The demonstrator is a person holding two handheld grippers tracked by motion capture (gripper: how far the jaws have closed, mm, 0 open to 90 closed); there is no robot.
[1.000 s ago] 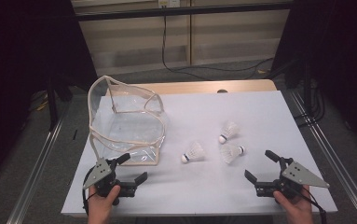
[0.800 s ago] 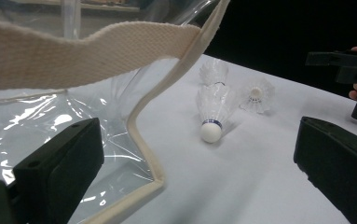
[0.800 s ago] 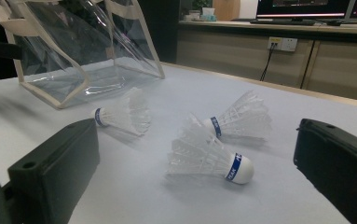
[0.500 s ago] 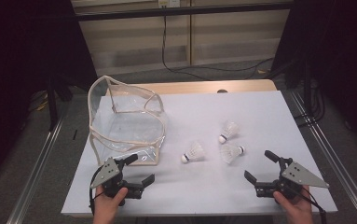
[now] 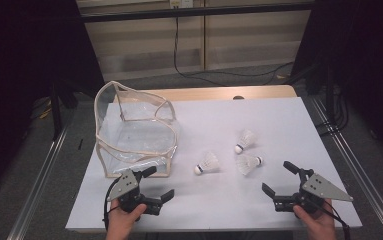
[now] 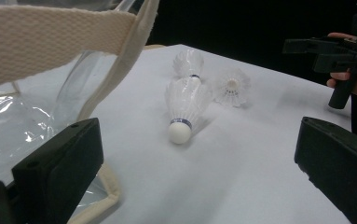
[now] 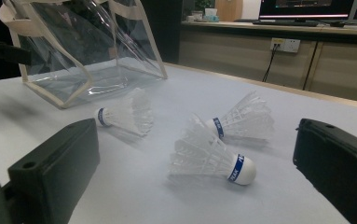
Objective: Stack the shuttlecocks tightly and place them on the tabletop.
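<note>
Three white feathered shuttlecocks with blue-banded cork heads lay on the white table top (image 5: 279,125), grouped right of centre and near the front: the left shuttlecock (image 5: 207,163), the far shuttlecock (image 5: 245,140) and the right shuttlecock (image 5: 249,163). The left shuttlecock lay just right of the clear plastic bag with cream fabric trim (image 5: 134,132), apart from it, its long axis running from the cork at the near left to the feathers at the far right. It lay ahead and to the right of the left gripper (image 5: 155,184), and in the left gripper view it (image 6: 185,108) sat between the two black jaws with its cork toward the camera. The right shuttlecock lay with its cork to the right, ahead and to the left of the right gripper (image 5: 280,179), which was judged the nearer tool for it; in the right gripper view this shuttlecock (image 7: 211,156) rested between the jaws. Both grippers stood with jaws wide apart, holding nothing, low over the near edge of the table. The bag stood at the left with its mouth open upward. Its contents were hard to judge through the glare on the plastic, and its near corner was cut off behind the left gripper's grey plate. The jaw tips ran out of both gripper views.
</note>
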